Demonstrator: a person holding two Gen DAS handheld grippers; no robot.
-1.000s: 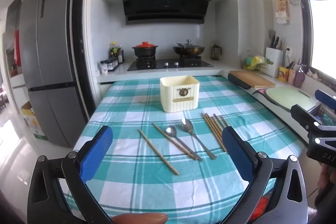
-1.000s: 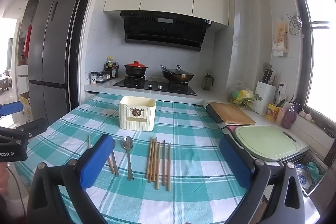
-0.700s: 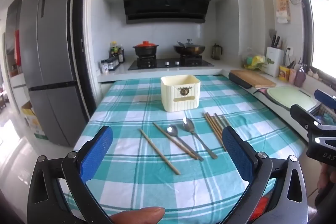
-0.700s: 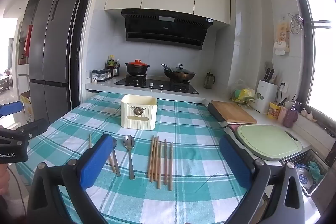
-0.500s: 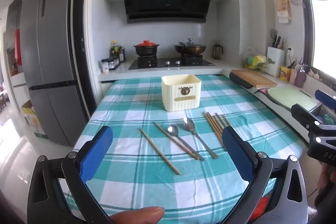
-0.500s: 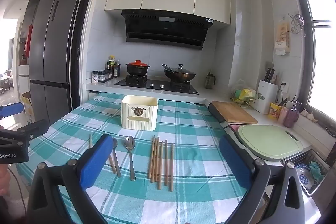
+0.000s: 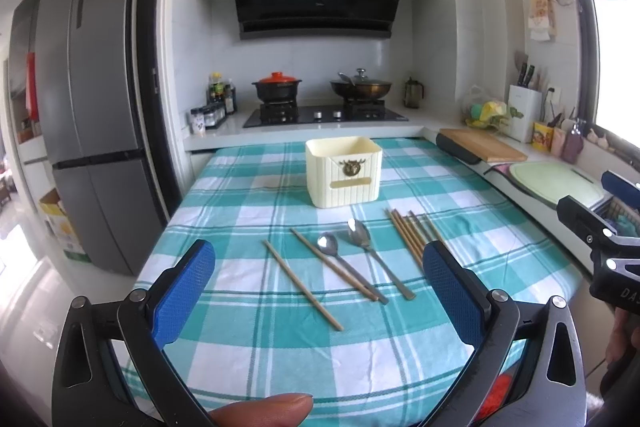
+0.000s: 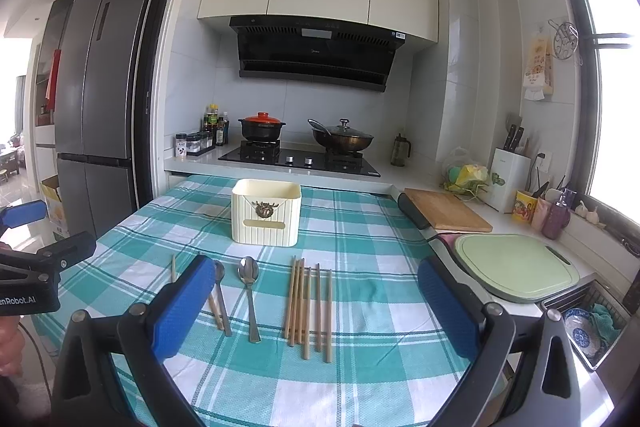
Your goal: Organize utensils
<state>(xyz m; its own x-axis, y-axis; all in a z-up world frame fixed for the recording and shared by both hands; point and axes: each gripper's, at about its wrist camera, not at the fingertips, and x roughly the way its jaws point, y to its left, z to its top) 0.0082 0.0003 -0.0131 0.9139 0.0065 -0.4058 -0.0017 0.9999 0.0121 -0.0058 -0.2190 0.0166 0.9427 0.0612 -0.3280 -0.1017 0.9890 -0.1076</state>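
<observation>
Both grippers hover level above the near edge of the table, pointing toward the stove. The left gripper (image 7: 318, 281) has its blue pads spread wide with nothing between them; a fingertip (image 7: 262, 409) shows at 6 o'clock below it. The right gripper (image 8: 316, 301) is likewise spread wide and empty.

The table wears a teal checked tablecloth (image 7: 240, 339). A cream utensil holder (image 7: 343, 171) stands upright at 12 o'clock from the left gripper, nothing between. Beyond it are the stove (image 8: 298, 157), a red-lidded pot (image 8: 262, 127) and a lidded wok (image 8: 342, 139). At 2 o'clock on the counter lie a wooden cutting board (image 8: 448, 213) and a green cutting board (image 8: 516, 265).

In the left wrist view, two loose chopsticks (image 7: 302, 283) and two spoons (image 7: 362, 235) lie ahead between the pads, on the cloth. In the right wrist view, a bundle of chopsticks (image 8: 308, 303) lies side by side ahead, between its pads, left of centre.
</observation>
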